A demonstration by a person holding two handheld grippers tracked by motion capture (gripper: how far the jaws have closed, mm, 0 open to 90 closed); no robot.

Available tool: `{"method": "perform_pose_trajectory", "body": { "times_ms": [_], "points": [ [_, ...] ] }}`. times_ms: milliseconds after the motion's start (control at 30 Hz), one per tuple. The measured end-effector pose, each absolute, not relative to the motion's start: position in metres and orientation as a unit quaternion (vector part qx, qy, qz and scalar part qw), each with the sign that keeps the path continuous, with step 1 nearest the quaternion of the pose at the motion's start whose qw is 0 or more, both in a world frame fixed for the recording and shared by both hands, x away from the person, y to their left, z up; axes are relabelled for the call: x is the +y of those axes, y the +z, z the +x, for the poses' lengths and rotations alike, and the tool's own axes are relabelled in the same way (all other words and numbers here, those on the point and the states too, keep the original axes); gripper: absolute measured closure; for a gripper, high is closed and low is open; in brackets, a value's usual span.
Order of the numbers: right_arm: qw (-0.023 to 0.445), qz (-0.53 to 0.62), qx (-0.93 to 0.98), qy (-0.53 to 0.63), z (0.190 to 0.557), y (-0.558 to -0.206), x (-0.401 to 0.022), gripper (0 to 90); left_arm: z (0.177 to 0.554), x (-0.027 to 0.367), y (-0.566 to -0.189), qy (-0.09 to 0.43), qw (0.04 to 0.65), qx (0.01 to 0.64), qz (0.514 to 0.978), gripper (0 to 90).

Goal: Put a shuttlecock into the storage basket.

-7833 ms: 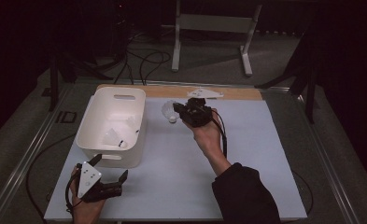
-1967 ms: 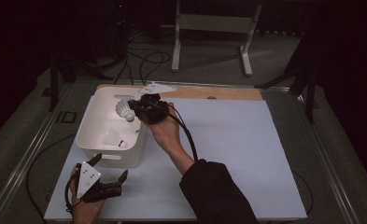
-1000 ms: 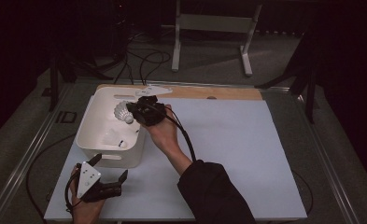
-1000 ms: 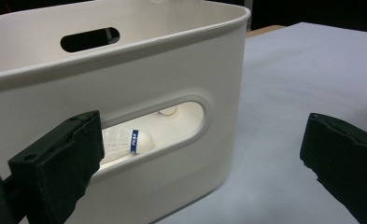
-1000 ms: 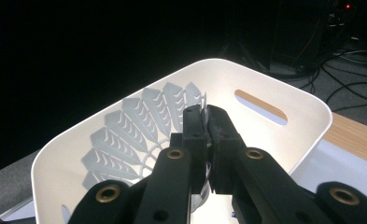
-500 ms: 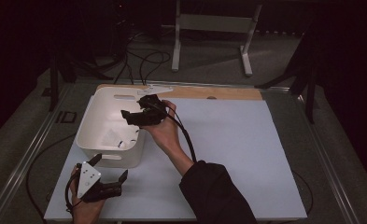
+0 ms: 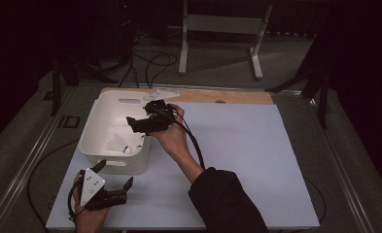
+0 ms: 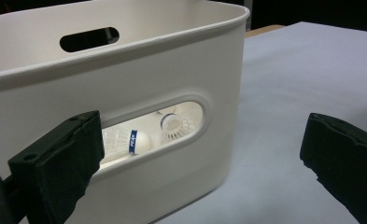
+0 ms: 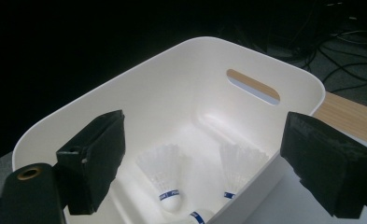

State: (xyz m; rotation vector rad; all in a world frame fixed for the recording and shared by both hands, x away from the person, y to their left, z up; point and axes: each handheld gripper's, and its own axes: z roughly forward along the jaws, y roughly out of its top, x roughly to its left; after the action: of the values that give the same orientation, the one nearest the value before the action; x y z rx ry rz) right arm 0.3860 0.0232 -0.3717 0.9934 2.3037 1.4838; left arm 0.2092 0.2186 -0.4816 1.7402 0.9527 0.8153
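A white plastic bin (image 7: pixel 97 127) stands at the table's left. Shuttlecocks lie inside it: white feathers (image 7: pixel 114 145) in the high view, two upright ones (image 9: pixel 165 175) (image 9: pixel 239 164) in the right gripper view, and a cork with a blue band (image 8: pixel 137 140) through the bin's handle slot in the left gripper view. My right gripper (image 7: pixel 136 125) (image 9: pixel 203 142) hangs over the bin's right rim. Its jaws have just been opening and nothing is between them. My left gripper (image 7: pixel 114 175) (image 8: pixel 204 144) rests open on the mat in front of the bin (image 8: pixel 125 70), holding nothing.
A white mat (image 7: pixel 247 155) covers the table to the right of the bin. A wooden strip (image 7: pixel 237 96) runs along the far edge with a flat white piece (image 7: pixel 162 94) on it. A metal stand (image 7: pixel 217 24) and cables are on the floor behind.
A second ago my right gripper held a white shuttlecock over the bin. Its jaws have since opened and the shuttlecock is gone from them. The left hand has not moved.
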Motion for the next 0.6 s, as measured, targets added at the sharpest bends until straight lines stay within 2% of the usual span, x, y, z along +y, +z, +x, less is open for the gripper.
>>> {"method": "perform_pose_trajectory", "body": {
  "times_ms": [600],
  "points": [
    [0.123, 0.333, 0.792, 0.496, 0.387, -0.375, 0.008, 13.6, 0.21, 0.218, -0.482, 0.334, 0.477, 0.39, 0.713, 0.2]
  ]
}}
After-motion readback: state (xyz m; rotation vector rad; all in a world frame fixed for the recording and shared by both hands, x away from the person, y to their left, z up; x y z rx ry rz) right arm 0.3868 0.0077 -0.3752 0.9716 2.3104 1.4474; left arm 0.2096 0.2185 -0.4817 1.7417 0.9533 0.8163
